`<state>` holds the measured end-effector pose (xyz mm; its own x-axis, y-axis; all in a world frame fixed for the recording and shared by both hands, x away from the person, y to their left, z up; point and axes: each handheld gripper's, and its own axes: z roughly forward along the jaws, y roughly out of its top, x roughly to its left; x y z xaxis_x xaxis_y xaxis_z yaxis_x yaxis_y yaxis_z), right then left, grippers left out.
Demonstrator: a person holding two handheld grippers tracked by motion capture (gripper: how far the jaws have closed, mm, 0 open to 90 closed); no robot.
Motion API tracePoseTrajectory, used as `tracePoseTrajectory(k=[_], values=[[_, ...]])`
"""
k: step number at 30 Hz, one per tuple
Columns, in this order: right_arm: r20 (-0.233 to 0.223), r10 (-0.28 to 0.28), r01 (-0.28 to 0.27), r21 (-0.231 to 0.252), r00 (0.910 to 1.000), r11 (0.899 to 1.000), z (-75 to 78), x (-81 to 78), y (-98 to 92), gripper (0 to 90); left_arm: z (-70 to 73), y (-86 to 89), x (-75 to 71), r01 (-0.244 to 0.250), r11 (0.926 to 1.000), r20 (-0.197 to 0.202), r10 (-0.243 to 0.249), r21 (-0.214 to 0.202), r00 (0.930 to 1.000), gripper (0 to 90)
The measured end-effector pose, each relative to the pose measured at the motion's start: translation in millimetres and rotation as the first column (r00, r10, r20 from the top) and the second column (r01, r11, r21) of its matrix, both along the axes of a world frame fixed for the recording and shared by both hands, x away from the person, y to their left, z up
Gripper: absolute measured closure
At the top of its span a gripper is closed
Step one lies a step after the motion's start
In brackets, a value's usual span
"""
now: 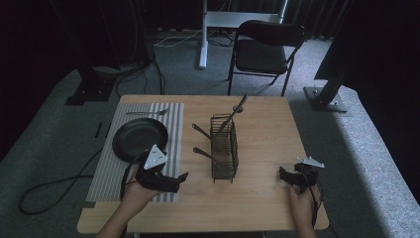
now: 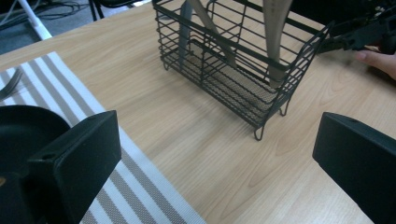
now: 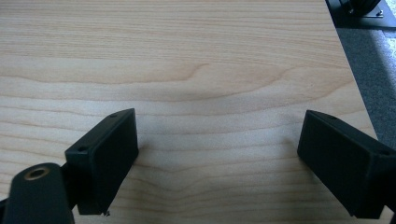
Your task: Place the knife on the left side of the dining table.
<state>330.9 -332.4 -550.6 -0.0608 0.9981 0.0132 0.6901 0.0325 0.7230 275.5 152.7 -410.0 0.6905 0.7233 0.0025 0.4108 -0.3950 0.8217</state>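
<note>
A black wire cutlery basket [image 1: 224, 146] stands mid-table on the wooden table [image 1: 267, 129] and holds several utensils, one long handle [image 1: 236, 110] leaning out at the top. On the striped placemat [image 1: 106, 173] rests a black plate [image 1: 139, 139], with a fork [image 1: 146, 113] beyond it. My left gripper [image 1: 179, 181] hovers over the mat's near right corner, open and empty, pointing at the basket [image 2: 233, 60]. My right gripper [image 1: 283, 176] is near the front right edge, open over bare wood [image 3: 187, 56]. Both pairs of jaws stand wide apart in the gripper views [image 2: 219, 154] [image 3: 219, 144].
In the left gripper view the plate [image 2: 23, 126] and fork [image 2: 11, 81] lie at the left, and the other gripper [image 2: 359, 32] with its hand [image 2: 380, 60] shows past the basket. A black chair [image 1: 265, 49] stands behind the table. Cables lie on the floor at left [image 1: 59, 183].
</note>
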Motion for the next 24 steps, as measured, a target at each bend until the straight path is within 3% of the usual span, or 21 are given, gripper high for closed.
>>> tracePoseTrajectory(k=[14,24], values=[[0.000,0.000,0.000,0.000,1.0000,1.000,0.0,0.0,0.0,11.4,13.6,-21.4,11.0,0.046,0.9990,0.013,-0.046,-0.002,0.9989,1.4],[0.000,0.000,0.000,0.000,1.0000,1.000,0.0,0.0,0.0,11.4,19.9,-36.7,23.5,0.065,0.9977,-0.002,-0.065,-0.015,0.9979,1.4]])
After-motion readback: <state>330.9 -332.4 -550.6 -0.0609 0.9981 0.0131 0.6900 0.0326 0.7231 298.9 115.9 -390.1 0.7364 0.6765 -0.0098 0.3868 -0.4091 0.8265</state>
